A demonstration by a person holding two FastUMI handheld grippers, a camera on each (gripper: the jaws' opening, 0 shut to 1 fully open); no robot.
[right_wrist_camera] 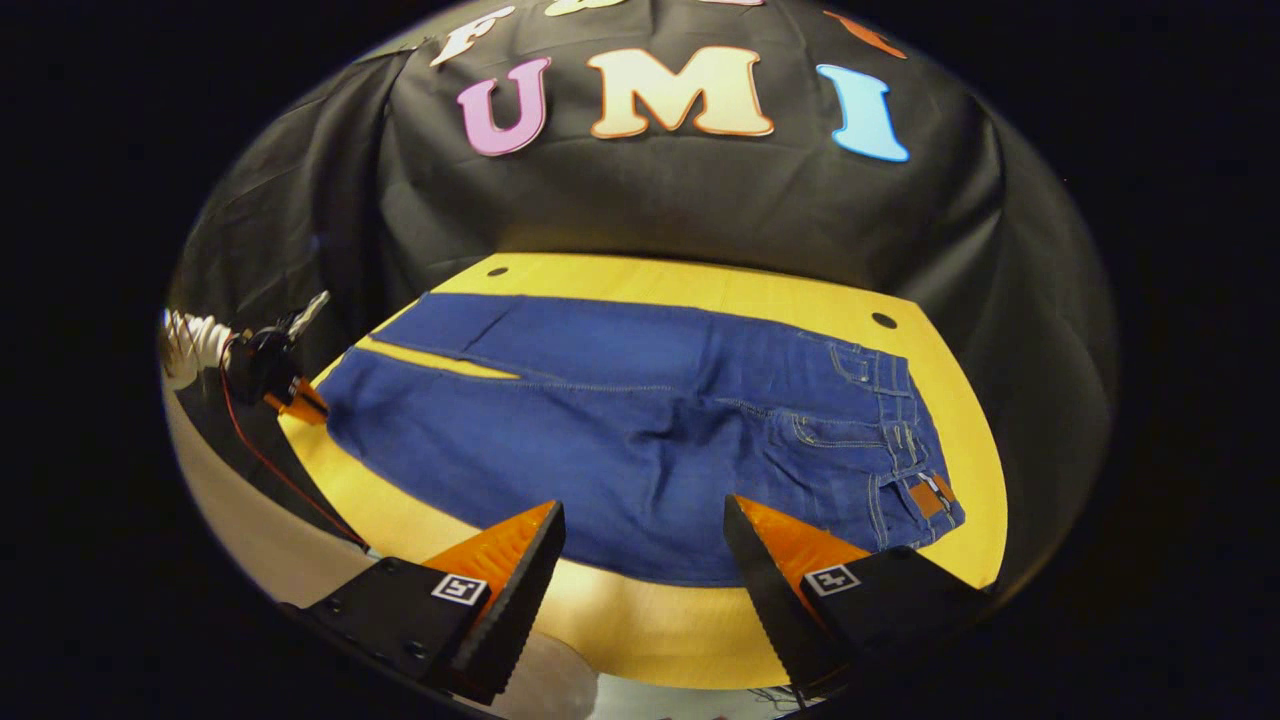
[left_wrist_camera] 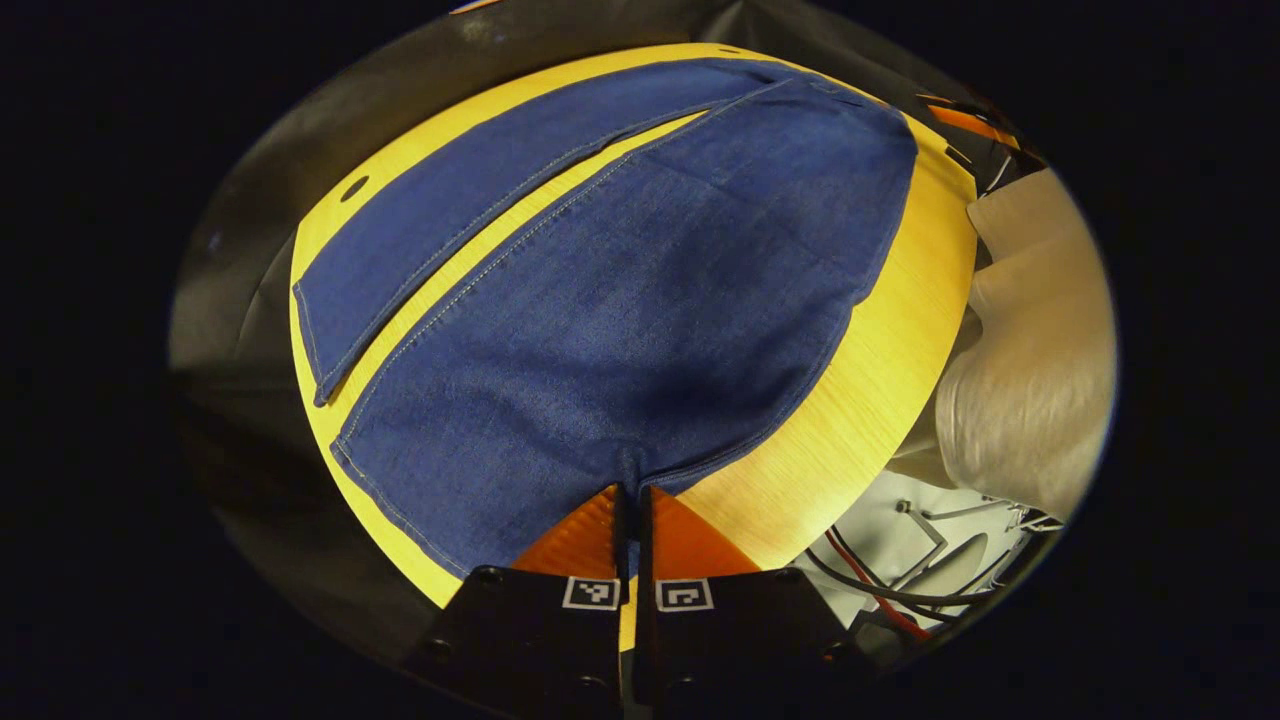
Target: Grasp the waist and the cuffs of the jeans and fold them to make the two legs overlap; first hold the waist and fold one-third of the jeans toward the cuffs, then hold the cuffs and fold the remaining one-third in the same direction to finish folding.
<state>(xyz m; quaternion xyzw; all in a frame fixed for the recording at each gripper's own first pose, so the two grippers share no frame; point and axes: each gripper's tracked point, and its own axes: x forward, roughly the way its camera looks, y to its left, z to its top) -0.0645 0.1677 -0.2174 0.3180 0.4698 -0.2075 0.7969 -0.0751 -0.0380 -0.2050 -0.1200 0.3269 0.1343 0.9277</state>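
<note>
Left gripper (left_wrist_camera: 632,500) is pinching the near cuff edge of the jeans (left_wrist_camera: 620,310), its orange fingers closed together on the denim. Right gripper (right_wrist_camera: 640,540) is hovering wide apart, gripping nothing, above the jeans lying flat across the yellow table (right_wrist_camera: 620,610), waist at the right.

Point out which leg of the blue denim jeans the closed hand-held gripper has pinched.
The left hand-held gripper pinches the near leg at its cuff edge; the far leg lies untouched across a strip of yellow wooden table.
</note>
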